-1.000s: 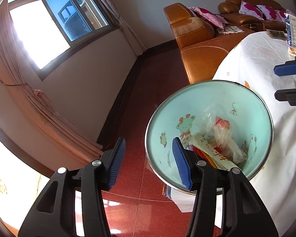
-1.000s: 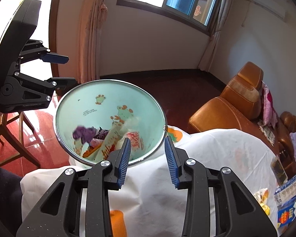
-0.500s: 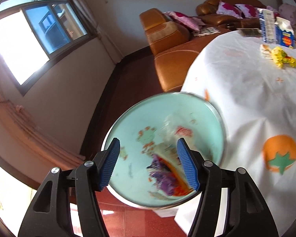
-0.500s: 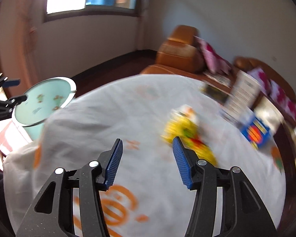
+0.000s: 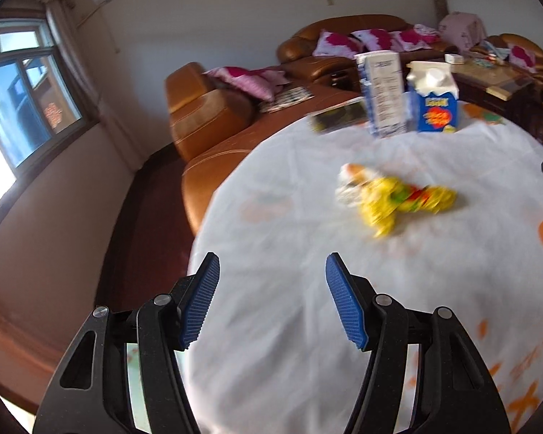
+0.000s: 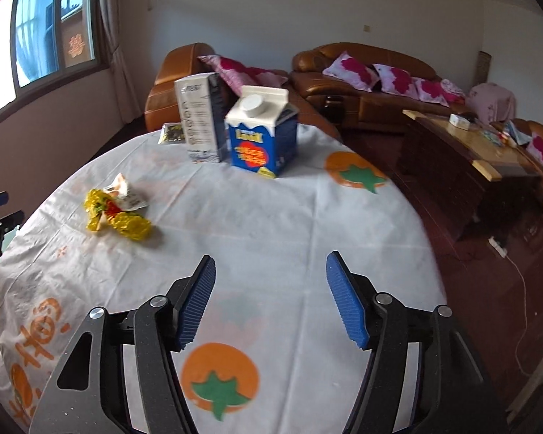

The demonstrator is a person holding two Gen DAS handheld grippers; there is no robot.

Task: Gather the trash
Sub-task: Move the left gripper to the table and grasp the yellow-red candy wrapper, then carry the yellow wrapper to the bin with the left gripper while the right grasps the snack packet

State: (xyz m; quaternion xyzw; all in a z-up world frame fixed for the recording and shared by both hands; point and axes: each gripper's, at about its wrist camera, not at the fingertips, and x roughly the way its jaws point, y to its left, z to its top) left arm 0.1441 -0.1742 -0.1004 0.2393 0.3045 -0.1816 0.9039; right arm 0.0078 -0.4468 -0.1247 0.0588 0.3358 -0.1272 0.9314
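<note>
Right gripper (image 6: 269, 298) is opening, nothing in it. Left gripper (image 5: 271, 302) gapes empty over the table (image 5: 271, 224); the wrapper (image 5: 398, 199) looks blurry, maybe foil.

I see a brown leather sofa (image 6: 362, 72) with pink pillows (image 6: 351, 68) at upper centre, a window (image 6: 50, 32) upper left, a wooden coffee table (image 6: 488, 148) at right.

left gripper (image 5: 271, 302): empty, jaws apart | yellow wrapper (image 5: 398, 199): on tablecloth (image 5: 289, 224)
</note>
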